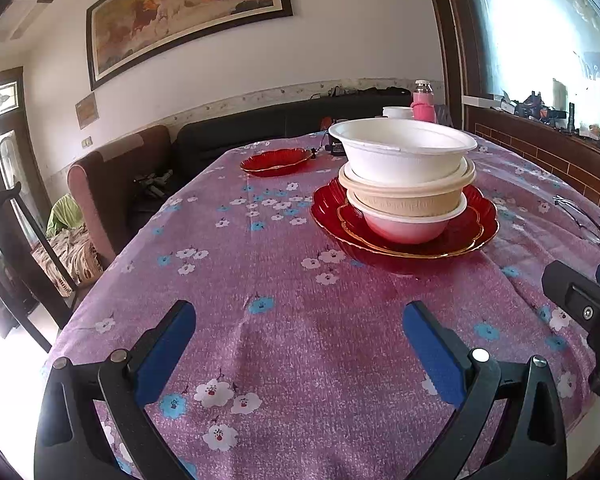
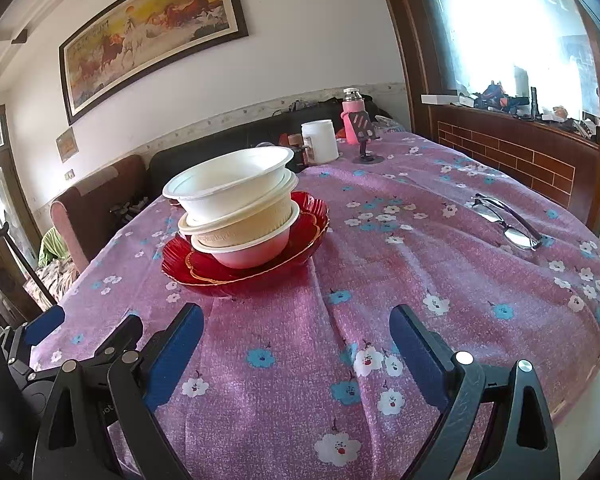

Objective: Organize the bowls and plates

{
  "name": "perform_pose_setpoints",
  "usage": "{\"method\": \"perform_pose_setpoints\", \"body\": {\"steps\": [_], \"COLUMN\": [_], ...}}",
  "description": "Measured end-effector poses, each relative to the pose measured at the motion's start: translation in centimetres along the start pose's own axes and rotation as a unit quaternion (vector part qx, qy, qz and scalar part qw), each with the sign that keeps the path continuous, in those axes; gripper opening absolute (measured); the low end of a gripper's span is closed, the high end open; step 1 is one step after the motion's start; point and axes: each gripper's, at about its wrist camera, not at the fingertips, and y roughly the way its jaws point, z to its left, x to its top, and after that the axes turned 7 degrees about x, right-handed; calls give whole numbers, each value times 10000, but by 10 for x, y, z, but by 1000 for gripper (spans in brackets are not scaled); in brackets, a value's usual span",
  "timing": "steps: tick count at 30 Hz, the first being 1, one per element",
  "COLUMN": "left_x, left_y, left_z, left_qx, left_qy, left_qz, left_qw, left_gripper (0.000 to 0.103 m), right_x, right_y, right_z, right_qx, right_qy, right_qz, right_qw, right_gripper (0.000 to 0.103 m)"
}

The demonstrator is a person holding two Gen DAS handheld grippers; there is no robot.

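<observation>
Three nested bowls stand on stacked red plates (image 1: 472, 224) (image 2: 308, 220): a white bowl (image 1: 400, 156) (image 2: 232, 188) on top, a beige bowl (image 1: 408, 196) (image 2: 240, 228) under it, and a white bowl (image 1: 404, 228) (image 2: 256, 250) at the bottom. A lone red plate (image 1: 276, 162) lies farther back on the left. My left gripper (image 1: 300, 320) hovers open over the cloth, nearer than the stack and to its left. My right gripper (image 2: 296, 324) is open too, nearer than the stack and to its right. Both hold nothing.
A purple floral tablecloth (image 1: 260, 264) (image 2: 420, 248) covers the table. Eyeglasses (image 1: 580, 218) (image 2: 508, 220) lie at the right. A white jar (image 2: 319, 141), a pink bottle (image 2: 354, 114) (image 1: 423, 102) and a phone stand (image 2: 366, 140) sit at the far edge. Armchair (image 1: 100, 192) and sofa beyond.
</observation>
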Motion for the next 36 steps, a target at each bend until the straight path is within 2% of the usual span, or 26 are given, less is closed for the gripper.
{"method": "perform_pose_setpoints", "body": {"steps": [36], "left_x": [-3], "left_y": [6], "left_z": [1], "left_qx": [27], "left_qy": [6], "left_qz": [137], "left_qw": [9999], "left_gripper": [103], "right_x": [-3], "right_y": [5], "right_z": [-2], "right_qx": [-22], "right_qy": [47], "right_qz": [73], "right_qw": [10000], "right_gripper": [96]}}
